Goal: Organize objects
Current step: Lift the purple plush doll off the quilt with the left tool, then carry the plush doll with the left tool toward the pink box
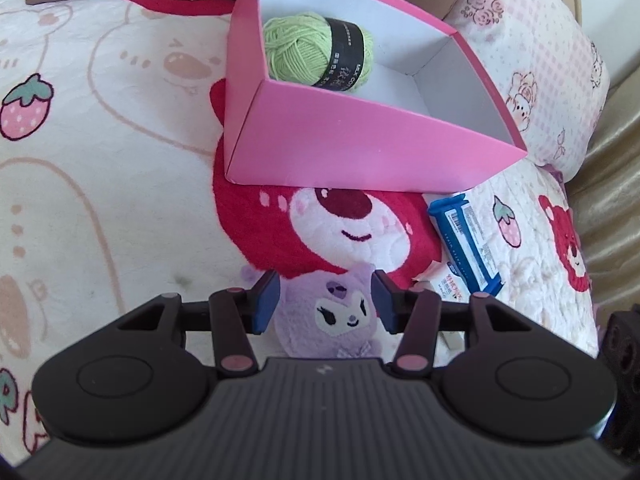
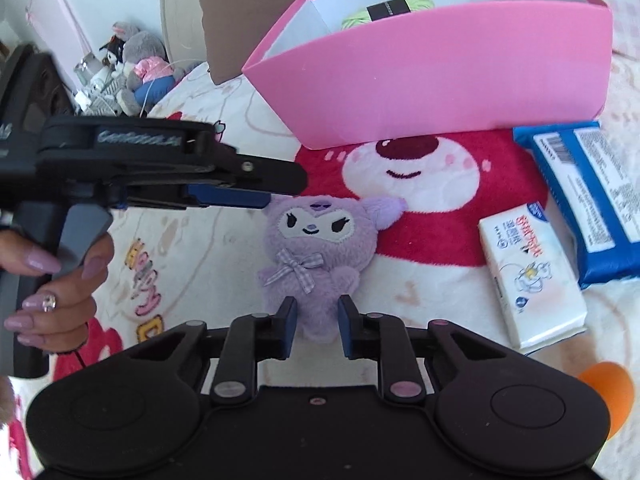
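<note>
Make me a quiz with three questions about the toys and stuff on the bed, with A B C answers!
1. Where is the green yarn ball?
A. inside the pink box
B. on the blue packet
C. under the pillow

2. What colour is the plush toy?
A. orange
B. purple
C. black

3. How is the left gripper?
A. shut on the yarn
B. shut and empty
C. open, either side of the plush's head

Answers:
1 A, the yarn sits on the box's white floor.
2 B, its fur is lilac with a checked bow.
3 C, its fingers stand apart, with the plush's head between them.
</note>
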Demonstrator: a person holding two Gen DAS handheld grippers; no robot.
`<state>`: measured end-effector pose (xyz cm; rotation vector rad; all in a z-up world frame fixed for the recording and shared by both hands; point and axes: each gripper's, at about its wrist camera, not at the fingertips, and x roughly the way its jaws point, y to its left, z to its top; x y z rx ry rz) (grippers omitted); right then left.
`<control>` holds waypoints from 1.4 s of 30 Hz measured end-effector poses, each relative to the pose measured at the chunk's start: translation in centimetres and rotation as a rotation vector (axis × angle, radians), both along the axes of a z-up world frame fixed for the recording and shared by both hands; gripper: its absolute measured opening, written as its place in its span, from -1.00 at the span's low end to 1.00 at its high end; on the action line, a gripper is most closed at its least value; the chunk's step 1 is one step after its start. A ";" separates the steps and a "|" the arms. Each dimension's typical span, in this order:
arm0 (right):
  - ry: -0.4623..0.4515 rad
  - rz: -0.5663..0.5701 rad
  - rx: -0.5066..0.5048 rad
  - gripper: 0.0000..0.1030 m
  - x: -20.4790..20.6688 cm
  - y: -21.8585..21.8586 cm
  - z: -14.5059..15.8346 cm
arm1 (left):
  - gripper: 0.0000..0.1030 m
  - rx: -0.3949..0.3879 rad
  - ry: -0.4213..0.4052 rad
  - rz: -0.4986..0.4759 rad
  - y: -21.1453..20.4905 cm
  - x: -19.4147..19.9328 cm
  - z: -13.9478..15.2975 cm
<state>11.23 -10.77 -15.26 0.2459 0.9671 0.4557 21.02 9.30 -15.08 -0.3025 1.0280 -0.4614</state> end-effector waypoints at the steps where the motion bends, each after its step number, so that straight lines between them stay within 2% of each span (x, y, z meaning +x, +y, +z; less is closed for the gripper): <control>1: -0.009 0.001 -0.023 -0.54 0.0 0.0 0.1 | 0.00 0.012 -0.009 -0.010 -0.3 0.2 -0.1; 4: -0.009 -0.020 -0.105 -0.54 0.0 -0.2 0.3 | 0.07 0.052 -0.023 -0.052 -1.1 0.9 -0.3; 8: 0.030 -0.118 -0.182 -0.53 -0.1 -1.9 -0.4 | 0.11 0.050 -0.011 -0.059 -0.7 1.1 -0.6; 10: 0.051 -0.130 -0.155 -0.48 -0.2 -2.9 -0.6 | 0.03 0.041 -0.005 -0.075 -0.6 0.6 -0.9; 11: 0.063 -0.132 -0.134 -0.43 -0.2 -3.2 -0.6 | -0.13 0.063 -0.010 -0.093 -0.7 0.2 -1.0; 14: 0.095 -0.086 -0.064 -0.37 -0.4 -3.1 -0.3 | -0.24 0.094 -0.070 -0.131 -1.0 -1.1 -0.6; 17: 0.117 -0.001 0.008 -0.22 -0.9 -1.8 -0.2 | -0.26 0.088 -0.049 -0.101 -0.7 -1.6 -0.7; 19: 0.101 0.035 0.019 -0.05 -1.3 -0.7 -0.2 | -0.26 0.065 -0.029 -0.074 -0.3 -1.6 -0.9; 22: 0.083 0.035 0.022 -0.03 -1.1 0.0 -0.5 | -0.26 0.031 0.003 -0.028 0.3 -1.5 -1.4; 25: 0.094 -0.015 0.069 0.02 0.3 -0.2 -1.3 | -0.11 -0.007 0.040 0.044 1.0 -0.6 -2.4; 27: 0.104 -0.049 0.097 0.00 0.7 -0.5 -1.9 | -0.07 -0.062 0.088 0.084 1.6 0.2 -3.2; 31: 0.061 -0.050 0.076 -0.43 0.0 -1.3 -1.9 | -0.18 -0.109 0.112 0.067 1.6 -0.1 -3.3; 32: 0.061 -0.048 0.075 -0.48 0.0 -1.5 -1.8 | -0.19 -0.133 0.117 0.065 1.6 -0.5 -3.2; 37: 0.015 -0.071 0.006 -0.45 -0.2 -2.5 -0.8 | -0.30 -0.181 0.161 0.081 2.1 -2.6 -3.0; 42: 0.034 -0.025 -0.006 -0.39 0.0 -3.0 -1.1 | -0.33 -0.124 0.184 0.082 1.4 -3.2 -2.8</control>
